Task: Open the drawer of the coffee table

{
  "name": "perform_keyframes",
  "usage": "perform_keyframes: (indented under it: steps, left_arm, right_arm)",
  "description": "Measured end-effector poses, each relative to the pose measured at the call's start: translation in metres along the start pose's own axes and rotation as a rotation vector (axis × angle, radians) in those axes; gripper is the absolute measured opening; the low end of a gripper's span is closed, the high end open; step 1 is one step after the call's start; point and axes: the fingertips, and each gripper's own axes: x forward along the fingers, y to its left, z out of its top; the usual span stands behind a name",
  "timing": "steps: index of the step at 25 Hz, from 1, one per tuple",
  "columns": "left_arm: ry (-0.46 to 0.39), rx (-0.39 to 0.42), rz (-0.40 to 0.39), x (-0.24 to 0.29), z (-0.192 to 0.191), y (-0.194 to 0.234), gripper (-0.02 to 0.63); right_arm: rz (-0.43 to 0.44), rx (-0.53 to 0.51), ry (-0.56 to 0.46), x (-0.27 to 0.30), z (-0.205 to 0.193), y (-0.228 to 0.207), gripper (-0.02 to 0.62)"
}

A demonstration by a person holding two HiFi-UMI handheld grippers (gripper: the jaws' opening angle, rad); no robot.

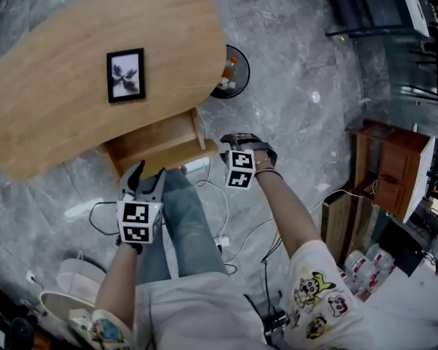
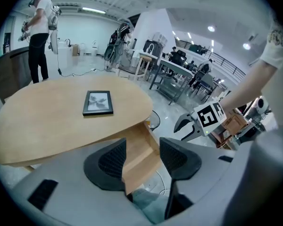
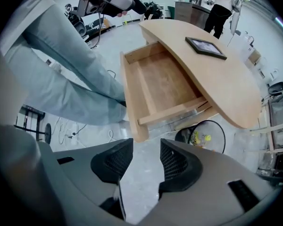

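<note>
The oval wooden coffee table point(image 1: 58, 100) bears a black picture frame point(image 1: 125, 75). Its drawer point(image 1: 157, 141) stands pulled out from under the top, and its inside is bare wood point(image 3: 160, 86). My left gripper point(image 1: 142, 175) hangs just before the drawer's front, jaws open; in the left gripper view the drawer point(image 2: 139, 145) shows in the gap of the gripper point(image 2: 142, 158) without the pads pressing on it. My right gripper point(image 1: 241, 141) is at the drawer's right front corner, pointing down. In the right gripper view the gripper point(image 3: 146, 161) is open over bare floor, holding nothing.
A round wire basket point(image 1: 230, 71) with small balls stands on the floor by the table's right end. Cables point(image 1: 219, 217) lie on the floor near my jeans leg point(image 1: 182, 224). A wooden cabinet point(image 1: 390, 170) stands at the right, and a person point(image 2: 37, 36) stands far behind the table.
</note>
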Motion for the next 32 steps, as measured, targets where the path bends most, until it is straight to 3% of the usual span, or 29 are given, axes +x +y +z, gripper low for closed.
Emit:
perform_keyframes:
  steps: [8,13,18,27,32]
  left_arm:
    - [-0.103,0.054,0.013,-0.055,0.062,0.022,0.199]
    - [-0.183,0.089,0.032,-0.099,0.107,0.030,0.199]
    - [-0.233,0.114,0.026,-0.140,0.144,0.023,0.199]
    - [-0.426,0.168,-0.003,-0.217,0.229,-0.001,0.199]
    - [-0.503,0.173,-0.015,-0.258,0.255,-0.008,0.199]
  right_arm:
    - [-0.089,0.064,-0.050,-0.080,0.059,-0.020,0.149]
    - [-0.188,0.174,-0.129,-0.146,0.102,-0.040,0.149]
    - [-0.310,0.321,-0.267,-0.223,0.139,-0.063,0.153]
    - [-0.536,0.481,-0.563,-0.374,0.189,-0.087,0.156]
    - [-0.578,0.557,-0.770,-0.437,0.209,-0.078,0.156]
